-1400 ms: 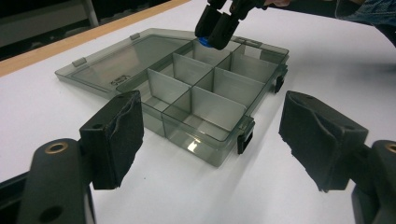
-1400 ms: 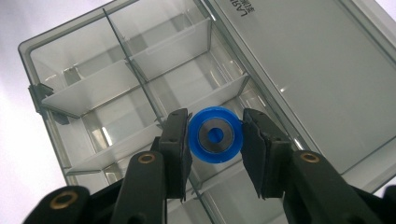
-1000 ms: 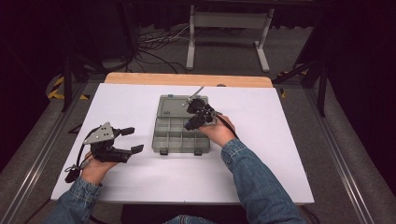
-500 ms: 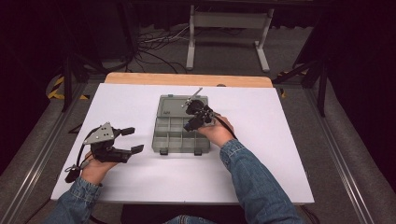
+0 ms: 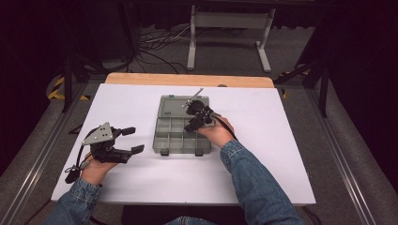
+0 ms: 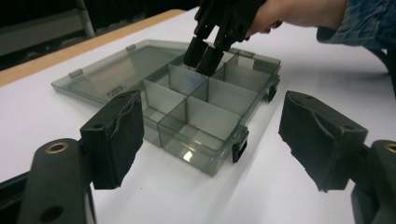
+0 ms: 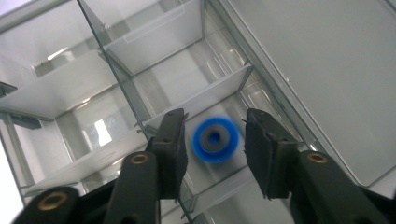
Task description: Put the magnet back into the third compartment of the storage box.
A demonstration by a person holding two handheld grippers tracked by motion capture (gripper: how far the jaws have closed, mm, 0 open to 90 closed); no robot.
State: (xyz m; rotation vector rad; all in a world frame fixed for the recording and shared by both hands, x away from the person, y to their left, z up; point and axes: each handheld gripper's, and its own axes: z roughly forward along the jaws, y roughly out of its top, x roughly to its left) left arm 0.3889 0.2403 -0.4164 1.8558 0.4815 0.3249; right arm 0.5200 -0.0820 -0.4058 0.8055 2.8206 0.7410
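in the centre of the high view a grey translucent compartment box [image 5: 180, 133] lies open on the white table [image 5: 281, 154], its lid [image 5: 172, 106] folded flat toward the upper part of the frame. the right gripper [image 5: 195, 117] dips into one of the box's upper right compartments, by the hinge line. in the right gripper view its jaws stand parted on either side of a small blue disc with a grey centre [image 7: 215, 138], blurred, lying on the compartment floor between them without touching either. the left gripper [image 5: 129, 140] rests at the lower left of the high view, just left of the box, its jaws released wide and holding nothing, as the left gripper view confirms.
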